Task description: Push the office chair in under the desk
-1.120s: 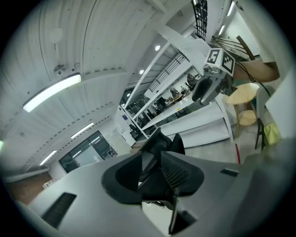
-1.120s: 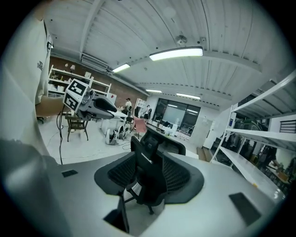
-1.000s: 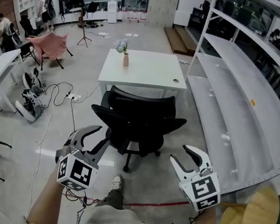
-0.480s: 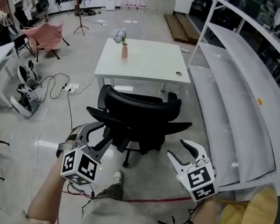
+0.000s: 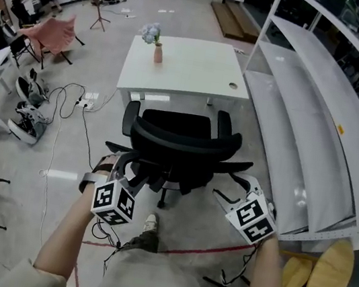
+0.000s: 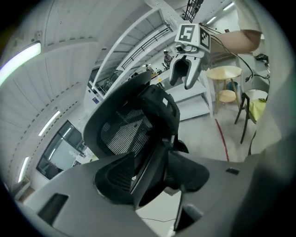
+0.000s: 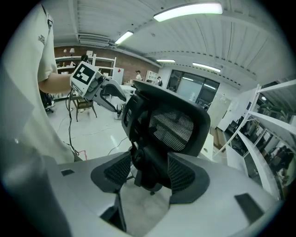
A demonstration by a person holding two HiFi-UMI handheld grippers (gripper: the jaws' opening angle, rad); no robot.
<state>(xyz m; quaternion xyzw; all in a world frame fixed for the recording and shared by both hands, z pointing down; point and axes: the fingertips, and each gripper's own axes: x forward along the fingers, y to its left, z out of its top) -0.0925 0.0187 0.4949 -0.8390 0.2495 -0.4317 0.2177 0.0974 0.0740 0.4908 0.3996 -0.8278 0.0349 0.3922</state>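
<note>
The black office chair [image 5: 183,143] stands with its mesh back towards me, just in front of the white desk [image 5: 198,74]. My left gripper [image 5: 130,164] is at the back's left side by the armrest. Its jaws are opening, and in the left gripper view the chair's back frame [image 6: 148,139] runs between the pads of the left gripper [image 6: 152,173] without being pressed. My right gripper [image 5: 244,184] is at the back's right side, jaws also opening. The chair's back support [image 7: 148,157] shows between the unpressed pads of the right gripper [image 7: 149,173].
A long white shelving rack [image 5: 318,128] runs along the right. A small vase with flowers [image 5: 157,50] stands on the desk. Cables [image 5: 80,106] lie on the floor at left, a red tape line [image 5: 189,250] crosses near my shoe, and a wooden stool [image 5: 327,277] is at lower right.
Both grippers have moved forward from behind the chair to the two sides of its back, and their jaws stand wider. The desk and chair appear nearer in the head view.
</note>
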